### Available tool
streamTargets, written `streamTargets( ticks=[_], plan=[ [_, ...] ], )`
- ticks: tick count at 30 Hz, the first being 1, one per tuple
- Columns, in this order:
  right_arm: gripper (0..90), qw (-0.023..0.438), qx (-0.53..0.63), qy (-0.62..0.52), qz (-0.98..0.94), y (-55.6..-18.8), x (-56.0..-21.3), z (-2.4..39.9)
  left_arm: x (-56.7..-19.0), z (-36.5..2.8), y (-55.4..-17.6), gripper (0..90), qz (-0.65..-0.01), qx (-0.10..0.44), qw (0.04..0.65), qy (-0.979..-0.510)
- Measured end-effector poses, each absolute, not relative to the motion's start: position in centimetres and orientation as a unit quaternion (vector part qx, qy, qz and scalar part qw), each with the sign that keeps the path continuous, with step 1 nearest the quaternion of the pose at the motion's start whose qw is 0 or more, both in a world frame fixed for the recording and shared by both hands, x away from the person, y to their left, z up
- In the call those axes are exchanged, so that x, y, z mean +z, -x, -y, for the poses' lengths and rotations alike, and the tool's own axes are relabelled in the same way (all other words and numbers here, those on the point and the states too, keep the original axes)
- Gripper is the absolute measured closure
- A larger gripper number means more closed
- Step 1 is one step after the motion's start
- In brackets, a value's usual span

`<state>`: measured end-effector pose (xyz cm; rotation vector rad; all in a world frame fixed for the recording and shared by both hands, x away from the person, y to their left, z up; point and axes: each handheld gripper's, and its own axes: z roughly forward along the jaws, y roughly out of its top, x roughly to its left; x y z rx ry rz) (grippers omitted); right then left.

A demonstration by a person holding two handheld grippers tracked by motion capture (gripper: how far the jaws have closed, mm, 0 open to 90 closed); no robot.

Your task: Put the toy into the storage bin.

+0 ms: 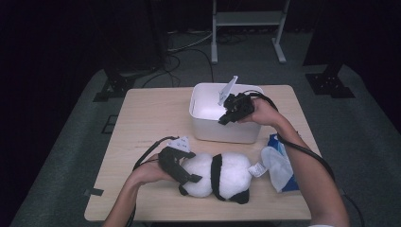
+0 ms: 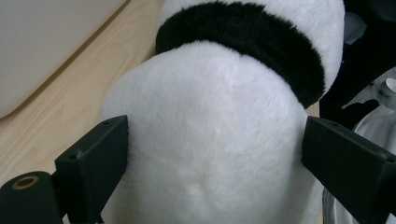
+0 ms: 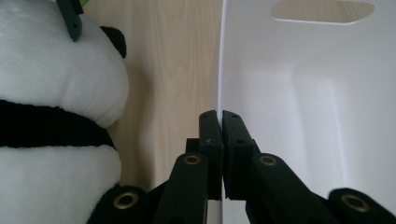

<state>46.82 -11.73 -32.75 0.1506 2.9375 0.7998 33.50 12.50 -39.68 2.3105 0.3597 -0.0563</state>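
A black-and-white panda plush (image 1: 222,174) lies on its side near the front edge of the wooden table (image 1: 151,118). My left gripper (image 1: 185,176) is at the panda's left end; in the left gripper view it (image 2: 215,154) stands open, its jaws on either side of the panda's round white body (image 2: 215,116). A white plastic bin (image 1: 227,133) stands behind the panda. My right gripper (image 1: 223,120) is shut on the bin's near wall; its jaws (image 3: 219,123) pinch the thin rim, with the bin's inside (image 3: 303,116) to the right and the panda (image 3: 46,70) to the left.
A blue and white packet (image 1: 280,168) lies right of the panda, near the table's right edge. The bin's outer wall (image 2: 37,46) is close on the left of the left gripper. A white metal frame (image 1: 246,28) and cables sit on the floor beyond the table.
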Motion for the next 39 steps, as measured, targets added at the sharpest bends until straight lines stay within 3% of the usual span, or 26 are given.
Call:
streamTargets(
  ticks=[39],
  plan=[
    [87.1,0.040,0.282,-0.025,-0.958,-42.7,-33.1,11.2,-39.6,-12.4,-33.4,7.7,-0.139,-0.020,0.389,-0.911]
  ],
)
